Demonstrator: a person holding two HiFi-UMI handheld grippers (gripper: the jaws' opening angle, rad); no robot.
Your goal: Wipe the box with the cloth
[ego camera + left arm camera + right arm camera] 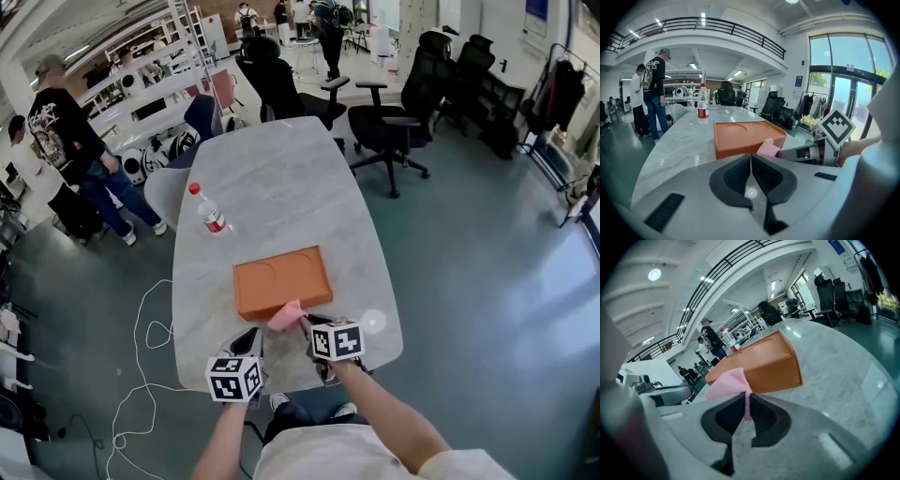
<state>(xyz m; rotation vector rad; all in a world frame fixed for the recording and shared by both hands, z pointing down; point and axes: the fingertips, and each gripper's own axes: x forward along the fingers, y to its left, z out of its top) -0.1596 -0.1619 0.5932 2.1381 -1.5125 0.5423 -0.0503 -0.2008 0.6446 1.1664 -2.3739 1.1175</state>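
Observation:
An orange box (281, 278) with two round recesses in its top lies flat on the marble table (281, 187). A pink cloth (286, 315) hangs against the box's near side, pinched in my right gripper (305, 325), which is shut on it. In the right gripper view the pink cloth (729, 385) rises from between the pads in front of the orange box (761, 364). My left gripper (255, 339) sits just left of it, short of the box, jaws shut with nothing between them. From the left gripper view the box (745, 136) and cloth (768, 147) lie ahead.
A water bottle (208, 211) with a red cap stands on the table beyond the box. Black office chairs (394, 117) surround the far end. Two people (70, 155) stand at the left. A white cable (141, 347) trails on the floor at the left.

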